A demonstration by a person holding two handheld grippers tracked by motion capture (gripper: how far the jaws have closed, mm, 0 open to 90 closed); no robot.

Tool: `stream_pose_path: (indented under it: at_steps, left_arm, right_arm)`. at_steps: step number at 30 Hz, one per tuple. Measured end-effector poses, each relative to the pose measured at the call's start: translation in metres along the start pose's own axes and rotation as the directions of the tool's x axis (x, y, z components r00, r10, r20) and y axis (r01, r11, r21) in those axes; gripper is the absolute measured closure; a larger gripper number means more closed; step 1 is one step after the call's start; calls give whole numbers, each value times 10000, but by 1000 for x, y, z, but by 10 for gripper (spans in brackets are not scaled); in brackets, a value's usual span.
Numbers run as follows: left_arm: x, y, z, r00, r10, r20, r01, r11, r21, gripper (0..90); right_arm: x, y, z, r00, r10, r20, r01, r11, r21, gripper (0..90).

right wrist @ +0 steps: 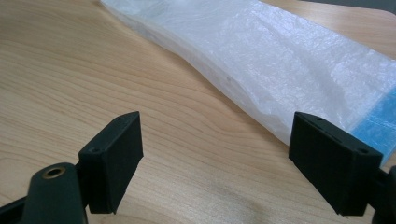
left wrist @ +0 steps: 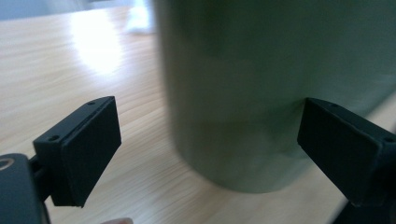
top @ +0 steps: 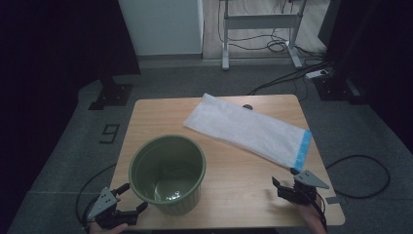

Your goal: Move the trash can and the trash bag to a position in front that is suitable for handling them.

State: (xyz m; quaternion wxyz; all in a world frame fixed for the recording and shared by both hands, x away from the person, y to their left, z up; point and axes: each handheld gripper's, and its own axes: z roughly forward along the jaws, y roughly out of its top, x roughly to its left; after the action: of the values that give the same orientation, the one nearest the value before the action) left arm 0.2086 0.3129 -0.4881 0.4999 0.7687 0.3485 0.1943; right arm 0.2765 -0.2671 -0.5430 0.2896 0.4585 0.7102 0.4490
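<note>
A green ribbed bin [top: 168, 173] stands upright on the wooden table [top: 243, 175] near its front left. My left gripper [top: 134, 197] is open at the table's front left corner, its jaws spread beside the bin's lower wall [left wrist: 247, 93]. A flat white plastic bag [top: 248, 129] with a blue strip at one end lies across the back right of the table. My right gripper [top: 284, 176] is open near the front right edge, just short of the bag's blue end [right wrist: 378, 123], with nothing between its fingers.
Grey carpet surrounds the table. Cables [top: 360, 170] trail on the floor to the right and behind. A metal desk frame [top: 260, 29] stands at the back, and a black stand base [top: 112, 95] sits at the back left.
</note>
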Motion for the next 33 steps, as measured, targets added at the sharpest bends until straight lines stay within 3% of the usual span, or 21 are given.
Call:
stream_pose_path:
  at_steps: [1, 3, 10, 16, 19, 27, 33]
  left_arm:
    - [-5, 5, 5, 9976, 229, 661, -230, 9997, 18, 43]
    - [-10, 10, 13, 9931, 385, 1106, -404, 9991, 150, 36]
    - [-15, 16, 28, 9919, 694, 1062, -738, 9965, 382, 38]
    - [-16, 27, 50, 9880, 865, 1281, -931, 9946, 461, 46]
    - [-18, 36, 67, 9843, 1089, 1387, -1179, 9913, 584, 49]
    - [-23, 48, 91, 9792, 1298, 1562, -1418, 9875, 687, 57]
    - [-33, 58, 117, 9786, 1464, 1446, -1590, 9840, 799, 67]
  right_arm:
    - [1, 0, 1, 10000, -24, -35, 24, 10000, 15, 170]
    - [1, 0, 1, 10000, -45, -76, 46, 10000, 59, 170]
    - [4, 1, 5, 9995, -175, -261, 177, 9998, 58, 167]
    - [6, 3, -1, 9962, -513, -697, 500, 9985, -209, 165]
    - [6, 2, -2, 9965, -525, -655, 512, 9985, -215, 166]
    - [8, -1, -4, 9965, -618, -563, 614, 9981, -80, 166]
    - [4, -4, -10, 9972, -570, -493, 564, 9983, -140, 167]
